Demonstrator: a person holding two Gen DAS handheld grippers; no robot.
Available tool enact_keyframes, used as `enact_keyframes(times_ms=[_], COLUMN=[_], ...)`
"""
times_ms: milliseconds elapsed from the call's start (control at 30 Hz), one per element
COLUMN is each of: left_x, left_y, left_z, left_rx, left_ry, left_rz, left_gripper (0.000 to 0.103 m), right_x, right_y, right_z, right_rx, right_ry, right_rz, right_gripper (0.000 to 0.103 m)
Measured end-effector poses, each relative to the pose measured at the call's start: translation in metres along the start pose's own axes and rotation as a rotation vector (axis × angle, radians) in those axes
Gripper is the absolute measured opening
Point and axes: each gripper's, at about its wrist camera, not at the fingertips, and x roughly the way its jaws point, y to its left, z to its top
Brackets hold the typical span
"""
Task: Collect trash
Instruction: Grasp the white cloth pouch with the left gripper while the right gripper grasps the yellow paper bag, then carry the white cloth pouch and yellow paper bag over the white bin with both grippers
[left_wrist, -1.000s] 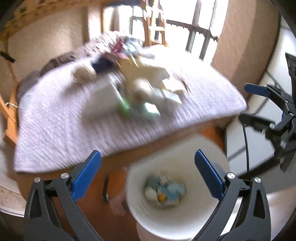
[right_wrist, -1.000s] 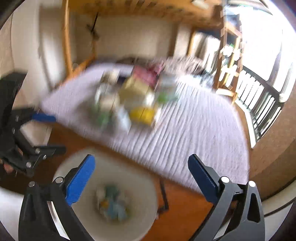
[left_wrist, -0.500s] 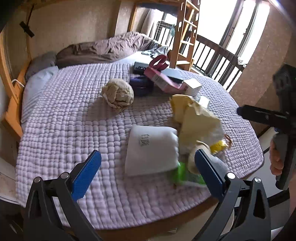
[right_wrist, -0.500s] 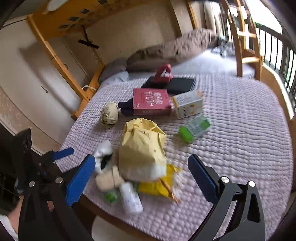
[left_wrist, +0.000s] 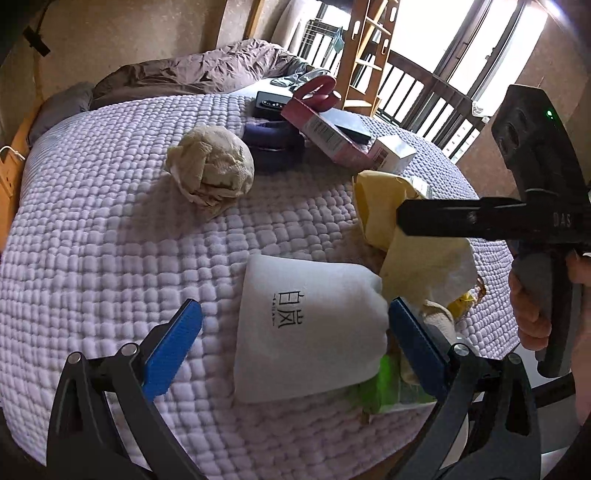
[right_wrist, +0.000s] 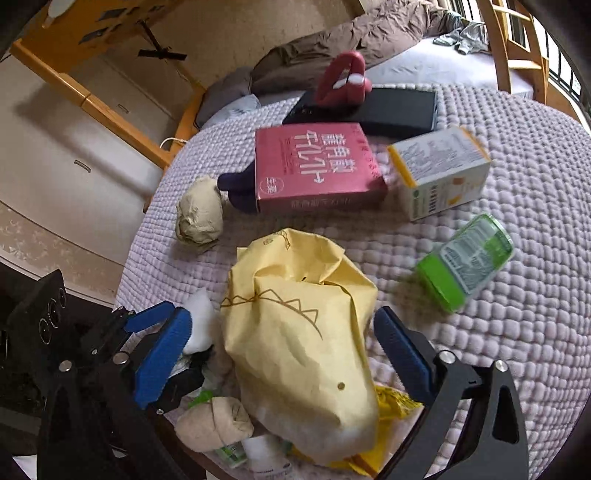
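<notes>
Trash lies on a lilac quilted table (left_wrist: 92, 236). My left gripper (left_wrist: 295, 347) is open, its blue pads on either side of a white packet with black characters (left_wrist: 306, 328). My right gripper (right_wrist: 284, 354) is open around a crumpled yellow paper bag (right_wrist: 299, 332), which also shows in the left wrist view (left_wrist: 413, 251). A beige paper ball (left_wrist: 210, 166) lies further in; it shows in the right view too (right_wrist: 199, 214). A smaller beige wad (right_wrist: 214, 424) and a green wrapper (left_wrist: 384, 387) lie at the table's near edge.
A pink box (right_wrist: 314, 170), a white and yellow carton (right_wrist: 439, 170), a green bottle (right_wrist: 465, 262), a dark purple item (left_wrist: 273, 140) and a black case (right_wrist: 391, 107) with a red object (right_wrist: 343, 77) on it sit further back. A bed and wooden ladder stand behind.
Both grippers rose from over the white bin beside the table and moved in over the trash pile. The bin has dropped out of view. Both stay open.
</notes>
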Motion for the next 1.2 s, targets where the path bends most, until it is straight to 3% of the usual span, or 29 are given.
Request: enact_keyframes(times_ms=[167, 267, 467, 767, 1200], left_x=[0.007, 0.006, -0.004, -0.019, -0.040], left_y=[-0.005, -0.004, -0.008, -0.003, 0.006], left_z=[0.003, 0.004, 0.004, 0.005, 0.003], left_rx=[0.037, 0.032, 0.059, 0.036, 0.027], left_ry=[-0.011, -0.016, -0.032, -0.050, -0.085], left_rz=[0.037, 0.006, 0.026, 0.022, 0.059], left_gripper=[0.086, 0.072, 0.061, 0.055, 0.054], right_x=[0.015, 0.020, 0.006, -0.028, -0.078], right_y=[0.003, 0.005, 0.004, 0.006, -0.001], right_z=[0.001, 0.001, 0.000, 0.003, -0.002], right_rx=[-0.016, -0.013, -0.014, -0.047, -0.081], right_ry=[0.016, 0.008, -0.042, -0.161, -0.287], right_rz=[-0.024, -0.013, -0.009, -0.026, -0.086], right_gripper=[0.078, 0.071, 0.067, 0.067, 0.066])
